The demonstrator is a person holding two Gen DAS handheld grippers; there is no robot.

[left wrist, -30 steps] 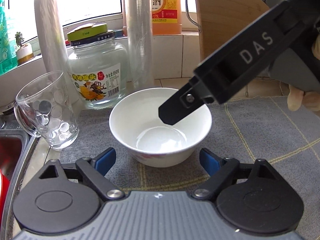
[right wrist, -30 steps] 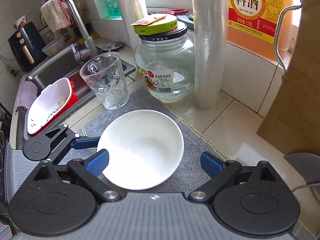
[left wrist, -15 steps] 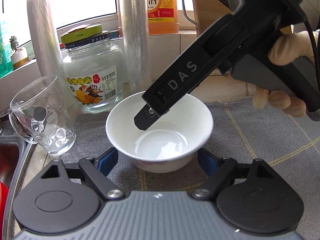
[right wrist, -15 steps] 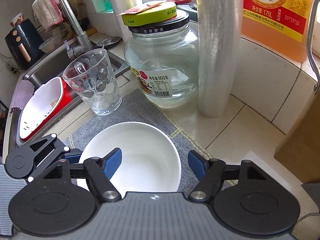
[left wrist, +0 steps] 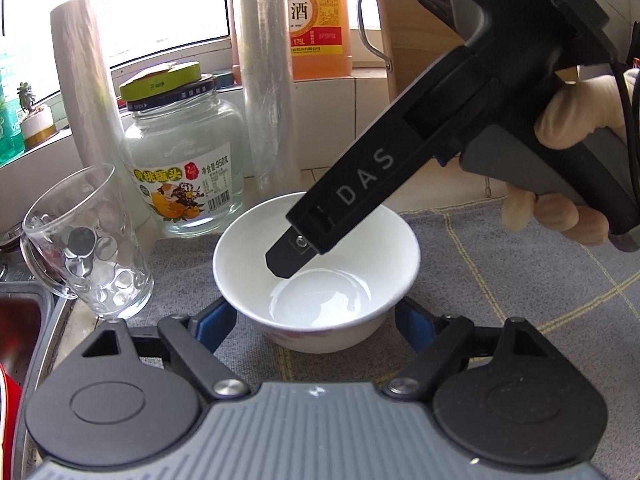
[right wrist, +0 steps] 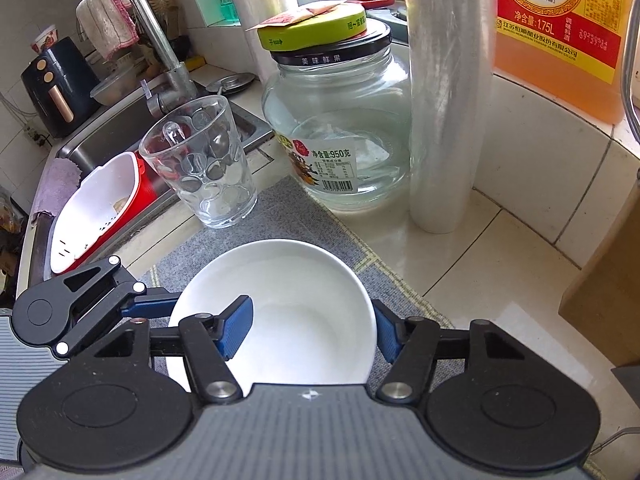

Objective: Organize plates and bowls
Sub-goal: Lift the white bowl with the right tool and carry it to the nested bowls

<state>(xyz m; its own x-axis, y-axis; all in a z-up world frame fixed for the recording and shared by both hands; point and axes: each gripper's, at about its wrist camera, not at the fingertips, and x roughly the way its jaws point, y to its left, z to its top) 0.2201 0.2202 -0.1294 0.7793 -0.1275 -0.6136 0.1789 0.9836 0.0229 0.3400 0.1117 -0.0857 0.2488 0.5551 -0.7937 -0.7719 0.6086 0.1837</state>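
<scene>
A white bowl [left wrist: 320,292] [right wrist: 304,288] stands upright on a grey mat [left wrist: 500,280]. My left gripper [left wrist: 316,322] holds it low down, with a blue pad against each side of its base. In the right wrist view one left finger [right wrist: 152,306] meets the bowl's left wall. My right gripper [right wrist: 312,332] straddles the bowl's right rim. One of its pads is inside the bowl and the other is against the outside wall. In the left wrist view its inner finger [left wrist: 288,256] dips into the bowl, and the other finger is hidden behind it.
A dimpled glass mug [left wrist: 88,244], a lidded glass jar [left wrist: 184,160] and a cling-film roll [left wrist: 264,80] stand just beyond the bowl. An orange bottle [left wrist: 320,20] is on the sill. A sink with a red-and-white colander [right wrist: 100,208] lies to the left.
The right gripper came down over the bowl and its jaws closed across the rim. The left pads drew in against the bowl's sides. The bowl stayed on the mat.
</scene>
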